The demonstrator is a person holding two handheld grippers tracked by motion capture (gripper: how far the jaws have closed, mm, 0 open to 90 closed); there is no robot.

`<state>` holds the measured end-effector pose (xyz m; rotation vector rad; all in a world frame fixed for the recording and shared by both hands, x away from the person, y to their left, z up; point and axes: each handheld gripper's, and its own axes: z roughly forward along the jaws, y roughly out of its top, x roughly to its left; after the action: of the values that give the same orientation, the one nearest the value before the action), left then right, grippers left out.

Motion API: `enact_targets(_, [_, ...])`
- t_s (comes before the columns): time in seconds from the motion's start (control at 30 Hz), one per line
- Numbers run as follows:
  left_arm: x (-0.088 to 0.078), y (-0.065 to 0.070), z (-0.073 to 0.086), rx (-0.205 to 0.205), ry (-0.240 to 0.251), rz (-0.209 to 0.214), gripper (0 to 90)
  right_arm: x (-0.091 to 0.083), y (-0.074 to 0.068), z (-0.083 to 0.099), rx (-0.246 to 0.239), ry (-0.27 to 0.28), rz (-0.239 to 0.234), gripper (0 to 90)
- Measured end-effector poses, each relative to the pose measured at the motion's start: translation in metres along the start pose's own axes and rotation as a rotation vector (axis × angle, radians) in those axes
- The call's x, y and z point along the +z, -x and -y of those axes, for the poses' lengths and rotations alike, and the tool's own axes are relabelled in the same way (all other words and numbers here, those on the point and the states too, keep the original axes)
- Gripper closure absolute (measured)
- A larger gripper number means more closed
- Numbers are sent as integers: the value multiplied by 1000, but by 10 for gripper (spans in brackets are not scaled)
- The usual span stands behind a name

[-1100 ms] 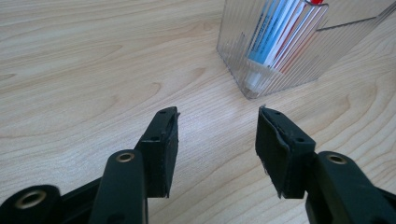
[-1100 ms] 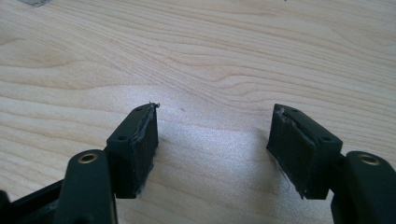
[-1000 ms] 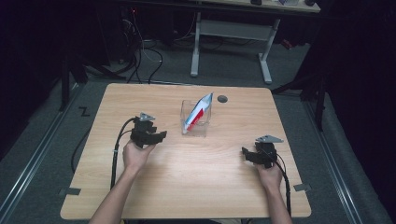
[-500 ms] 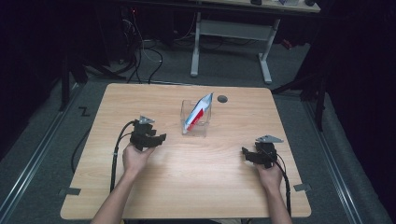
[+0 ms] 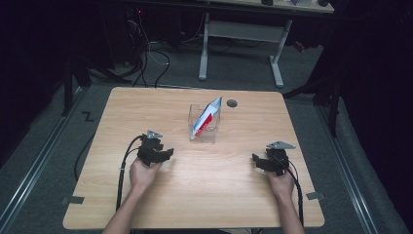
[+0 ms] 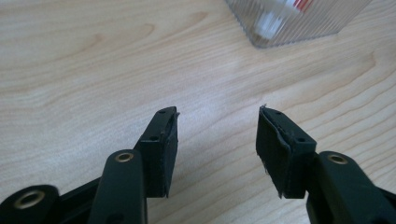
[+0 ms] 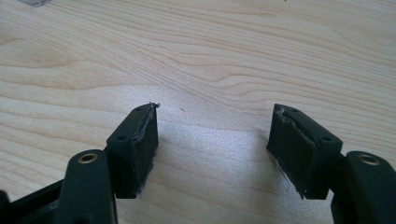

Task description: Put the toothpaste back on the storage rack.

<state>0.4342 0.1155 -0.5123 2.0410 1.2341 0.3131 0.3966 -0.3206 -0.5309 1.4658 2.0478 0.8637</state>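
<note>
Toward the far middle of the counter [image 5: 146, 204] stands a clear container [image 5: 203, 124] with a red, white and blue packet [image 5: 206, 116] leaning inside it. My left hand-held gripper [image 5: 165, 153] sits near-left of it, released, nothing between the jaws; my right hand-held gripper [image 5: 257, 161] rests near-right, also released and empty. I'd judge the reach best done slowly, jaws squared to the packet's upper end, clear of the ribbed container wall [image 6: 299, 23].

Wooden table [image 5: 195, 195], perhaps grommet hole [image 5: 232, 103]
</note>
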Motion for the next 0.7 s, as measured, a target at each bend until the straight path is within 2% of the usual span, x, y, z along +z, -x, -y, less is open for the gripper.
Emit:
enact_targets(0.23, [6, 2, 10, 15, -5, -38, 487, 0, 0, 0, 0, 0, 0, 331])
enact_targets(0.43, [7, 4, 14, 17, 21, -52, 472, 0, 0, 0, 0, 0, 0, 331])
enact_targets(0.53, [8, 7, 18, 40, 45, -66, 463, 0, 0, 0, 0, 0, 0, 331])
enact_targets(0.67, [10, 12, 26, 97, 88, -108, 448, 0, 0, 0, 0, 0, 0, 331])
enact_targets(0.7, [10, 13, 26, 93, 87, -109, 441, 0, 0, 0, 0, 0, 0, 331])
